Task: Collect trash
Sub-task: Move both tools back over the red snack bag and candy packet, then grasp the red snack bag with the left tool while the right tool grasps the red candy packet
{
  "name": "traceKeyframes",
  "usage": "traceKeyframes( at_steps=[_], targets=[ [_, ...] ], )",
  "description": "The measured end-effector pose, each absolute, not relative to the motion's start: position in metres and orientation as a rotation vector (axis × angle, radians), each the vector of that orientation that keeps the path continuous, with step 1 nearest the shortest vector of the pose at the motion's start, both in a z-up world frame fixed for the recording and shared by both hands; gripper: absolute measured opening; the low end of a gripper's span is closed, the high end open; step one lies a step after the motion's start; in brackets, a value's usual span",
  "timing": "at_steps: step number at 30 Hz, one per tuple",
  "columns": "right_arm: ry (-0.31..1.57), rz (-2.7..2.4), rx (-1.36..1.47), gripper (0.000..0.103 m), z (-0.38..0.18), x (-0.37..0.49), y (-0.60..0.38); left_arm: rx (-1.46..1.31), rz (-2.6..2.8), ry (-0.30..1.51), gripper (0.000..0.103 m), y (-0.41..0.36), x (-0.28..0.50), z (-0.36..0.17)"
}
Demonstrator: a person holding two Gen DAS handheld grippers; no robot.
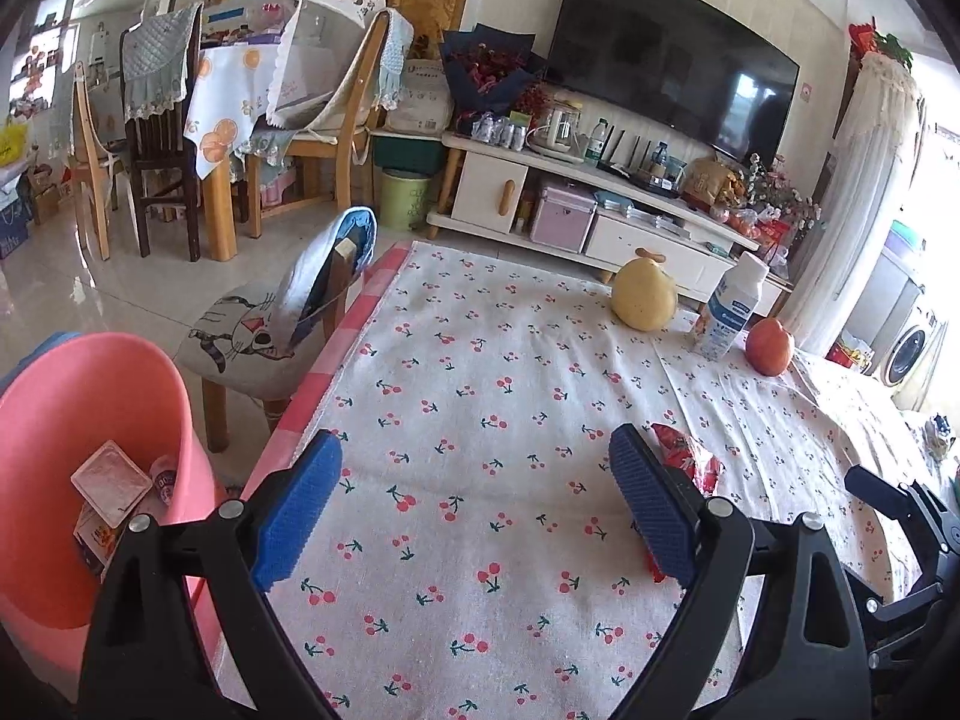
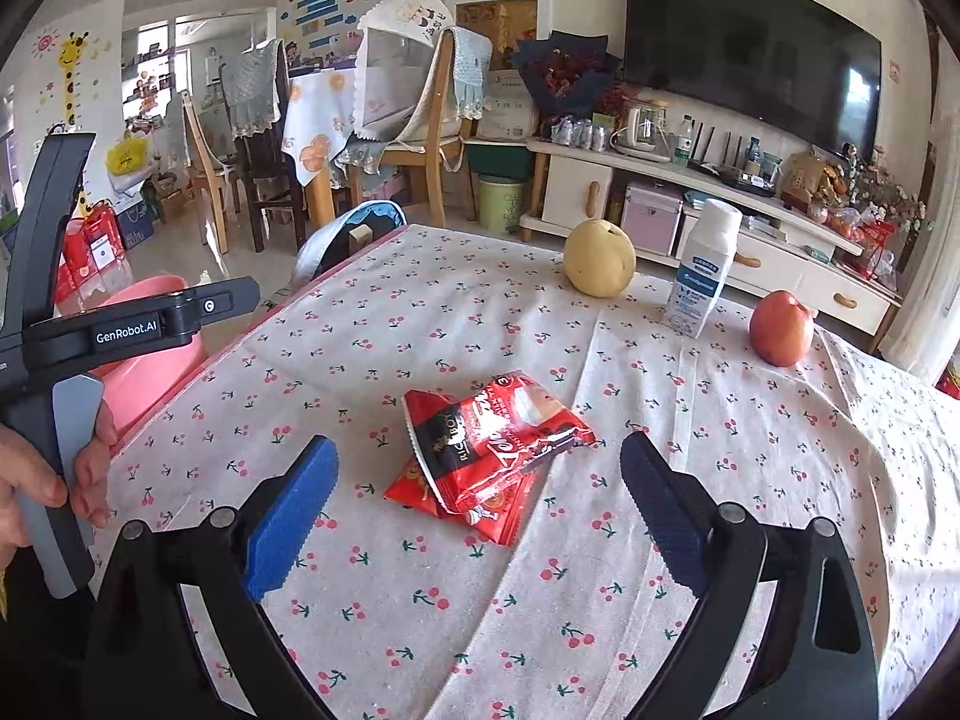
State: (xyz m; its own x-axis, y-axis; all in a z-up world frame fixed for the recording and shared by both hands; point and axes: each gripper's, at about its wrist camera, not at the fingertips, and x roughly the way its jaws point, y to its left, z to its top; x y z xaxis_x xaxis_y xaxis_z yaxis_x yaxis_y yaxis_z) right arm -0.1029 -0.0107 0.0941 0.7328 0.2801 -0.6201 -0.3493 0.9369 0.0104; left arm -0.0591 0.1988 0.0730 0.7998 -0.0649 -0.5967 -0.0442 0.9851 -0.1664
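Right gripper [image 2: 477, 501] hangs above the cloth-covered table [image 2: 690, 540], jaws wide apart, nothing between the pads. Red snack wrappers [image 2: 489, 450] lie just ahead of it: one crumpled packet on top of a flatter one, both resting loose on the cloth, not touched by either finger.

Left gripper [image 1: 474, 507] is also spread wide and empty, parked over bare cloth near the table's left edge. Pink bin [image 1: 78, 414] stands on the floor beside that edge, some rubbish already in it.

My read on the step: the right side goes for the wrappers. Best approach looks like dropping straight down so the pads straddle the top packet's bulged middle, then closing; foil is slippery and thin edges would slide out. Probably take one packet at a time.

Pear [image 2: 600, 261], bottle [image 2: 702, 270] and apple [image 2: 780, 330] stand well apart at the far end, out of the way.
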Motion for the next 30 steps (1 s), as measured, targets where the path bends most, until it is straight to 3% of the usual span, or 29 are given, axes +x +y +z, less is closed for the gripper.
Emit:
traceKeyframes(
  at_steps=[30],
  targets=[
    [0.78,0.265,-0.042,0.098,0.08,-0.086,-0.093,0.185,-0.278,0.68,0.091,0.065,-0.051,0.045]
  ],
)
